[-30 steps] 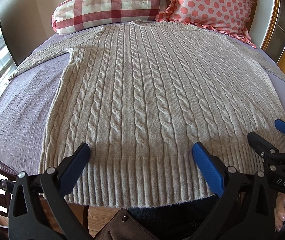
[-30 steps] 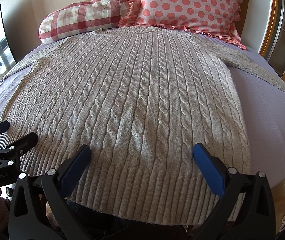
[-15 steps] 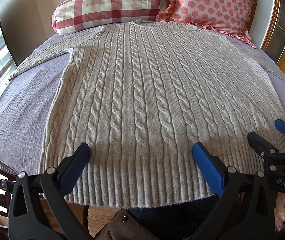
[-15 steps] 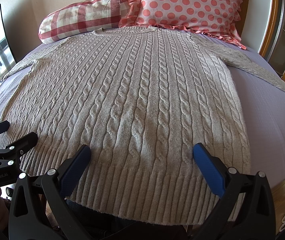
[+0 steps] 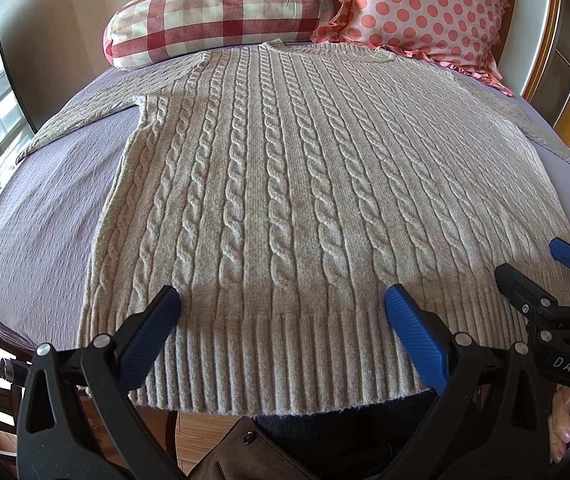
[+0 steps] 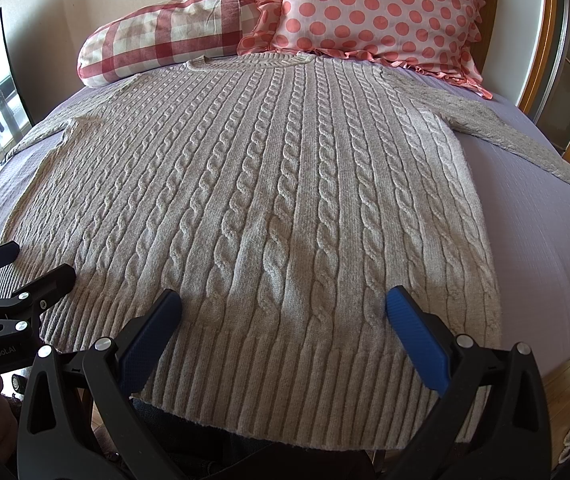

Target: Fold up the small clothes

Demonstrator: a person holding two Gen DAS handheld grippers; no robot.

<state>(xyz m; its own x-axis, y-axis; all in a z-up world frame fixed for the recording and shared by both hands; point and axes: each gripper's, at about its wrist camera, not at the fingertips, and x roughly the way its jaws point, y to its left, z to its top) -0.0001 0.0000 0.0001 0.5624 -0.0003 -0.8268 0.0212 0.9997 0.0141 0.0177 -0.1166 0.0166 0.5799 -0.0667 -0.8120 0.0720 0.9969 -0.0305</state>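
A beige cable-knit sweater (image 5: 305, 168) lies flat, front up, on a lilac bedspread (image 5: 45, 216), collar far, ribbed hem near, sleeves spread out to both sides. It also shows in the right wrist view (image 6: 269, 184). My left gripper (image 5: 283, 304) is open and empty, hovering over the hem's left-centre part. My right gripper (image 6: 283, 304) is open and empty over the hem's right part. Each gripper shows at the edge of the other's view, the right gripper (image 5: 541, 268) and the left gripper (image 6: 25, 264).
A red-and-white checked bolster (image 5: 213, 12) and a pink polka-dot pillow (image 5: 425, 8) lie beyond the collar. A wooden headboard frame (image 5: 565, 80) stands at the right. The hem hangs over the bed's near edge above the person's lap (image 5: 325, 432).
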